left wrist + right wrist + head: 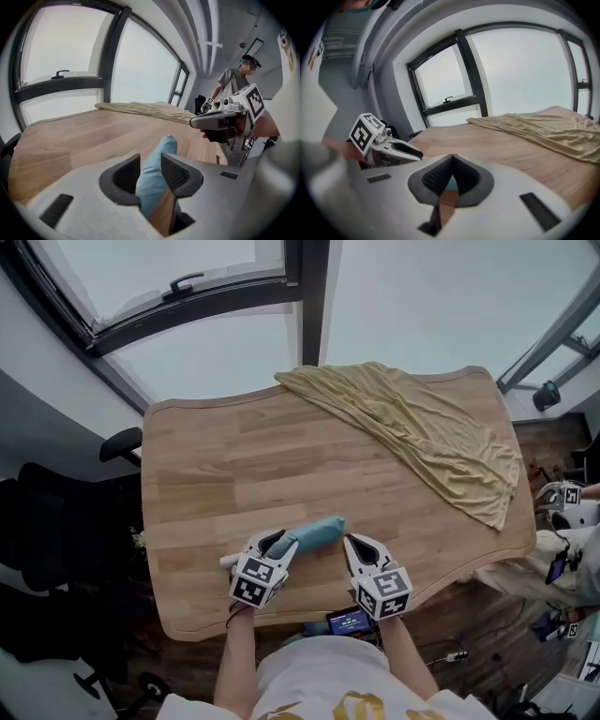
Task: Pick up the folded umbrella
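The folded light-blue umbrella (316,532) lies near the front edge of the wooden table (234,456), its pale handle end poking out to the left. My left gripper (281,543) sits over its handle half; in the left gripper view the umbrella (157,168) runs between the parted jaws of the left gripper (150,161), and the pads do not clearly press on it. My right gripper (354,542) hovers just right of the umbrella's far tip with its jaw tips touching. In the right gripper view a sliver of blue umbrella (450,184) shows behind the shut right gripper (451,158).
A crumpled yellow cloth (422,432) covers the table's back right corner and hangs over the right edge. Windows run behind the table. A black chair (56,521) stands at the left, and another person (232,84) stands off to the right.
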Tool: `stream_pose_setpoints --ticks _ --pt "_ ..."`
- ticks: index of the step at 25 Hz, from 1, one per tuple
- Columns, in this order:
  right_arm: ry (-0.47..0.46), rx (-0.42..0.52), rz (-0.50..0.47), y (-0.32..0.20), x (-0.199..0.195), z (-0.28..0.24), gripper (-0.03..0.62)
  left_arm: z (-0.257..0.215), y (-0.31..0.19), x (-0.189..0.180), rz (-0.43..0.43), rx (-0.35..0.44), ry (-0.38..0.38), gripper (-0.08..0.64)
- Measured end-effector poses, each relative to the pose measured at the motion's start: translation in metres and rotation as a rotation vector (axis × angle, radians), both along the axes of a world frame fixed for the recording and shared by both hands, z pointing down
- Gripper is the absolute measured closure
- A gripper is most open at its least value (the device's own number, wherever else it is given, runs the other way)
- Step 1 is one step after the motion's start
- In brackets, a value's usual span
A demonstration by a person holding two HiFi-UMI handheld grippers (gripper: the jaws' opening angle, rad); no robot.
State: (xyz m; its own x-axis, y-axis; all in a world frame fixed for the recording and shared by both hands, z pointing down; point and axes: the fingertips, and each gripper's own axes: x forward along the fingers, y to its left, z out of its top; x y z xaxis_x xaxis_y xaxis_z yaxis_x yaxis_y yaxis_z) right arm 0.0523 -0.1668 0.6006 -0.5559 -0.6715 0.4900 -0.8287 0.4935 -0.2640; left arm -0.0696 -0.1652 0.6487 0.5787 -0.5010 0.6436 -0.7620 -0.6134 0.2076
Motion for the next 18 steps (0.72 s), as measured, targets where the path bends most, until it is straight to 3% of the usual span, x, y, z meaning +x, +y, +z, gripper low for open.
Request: stream_pose_setpoints --ticks 7,14,18 --pt "-0.008 -0.041 0.011 -0.012 0.006 0.016 0.581 0.036 0.003 0.008 0.114 -0.114 -0.059 0.291" --pt "-0.028 -0.087 0.013 -0.017 0.008 0.027 0.581 0.055 0.011 0.012 0.243 -0.196 -0.19 0.258" --pt "-0.037 -0.099 0.018 -0.019 0.008 0.031 0.581 0.064 0.018 0.013 0.368 -0.257 -0.268 0.253"
